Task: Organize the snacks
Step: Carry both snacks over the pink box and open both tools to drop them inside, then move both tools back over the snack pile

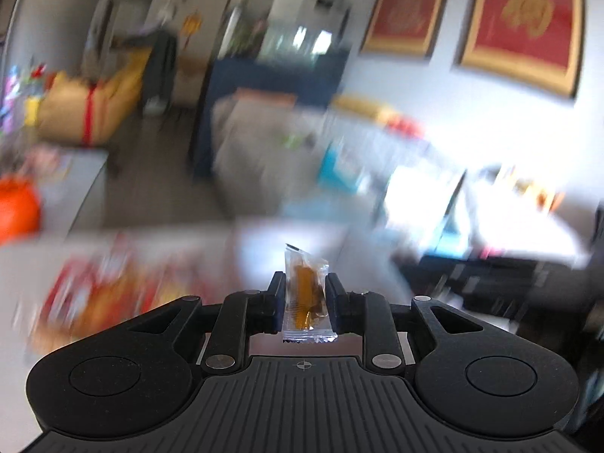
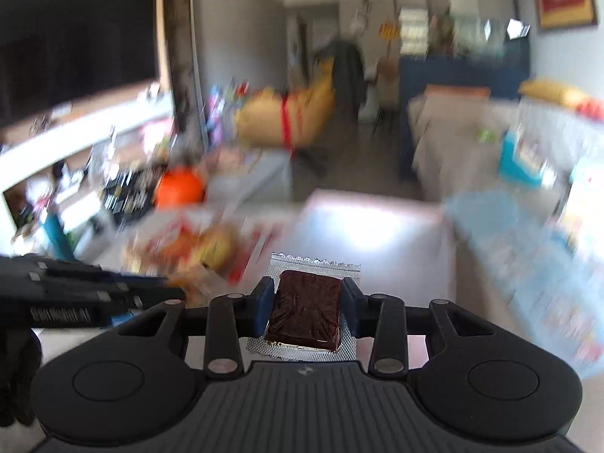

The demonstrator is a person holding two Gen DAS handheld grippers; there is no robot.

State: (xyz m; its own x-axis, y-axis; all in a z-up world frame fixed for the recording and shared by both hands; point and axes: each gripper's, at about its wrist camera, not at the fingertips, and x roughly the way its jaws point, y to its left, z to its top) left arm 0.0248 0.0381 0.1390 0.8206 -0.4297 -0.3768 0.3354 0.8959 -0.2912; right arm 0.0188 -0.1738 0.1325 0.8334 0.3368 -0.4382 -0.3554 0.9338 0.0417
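My left gripper [image 1: 305, 283] is shut on a small clear packet with an orange-brown snack [image 1: 306, 294], held upright above a white table [image 1: 287, 234]. My right gripper [image 2: 306, 294] is shut on a clear-wrapped dark brown square snack [image 2: 307, 309], held flat between the blue pads [image 2: 264, 302]. The left gripper's body shows at the left edge of the right wrist view [image 2: 75, 302]. A red and yellow snack bag [image 1: 98, 294] lies blurred on the table to the left; it also shows in the right wrist view [image 2: 204, 249].
Both views are motion-blurred. A light blue patterned container [image 2: 521, 256] is on the right. An orange round object [image 2: 179, 188] sits beyond the table at left. A sofa [image 1: 264, 143] and framed red pictures [image 1: 524, 22] are behind.
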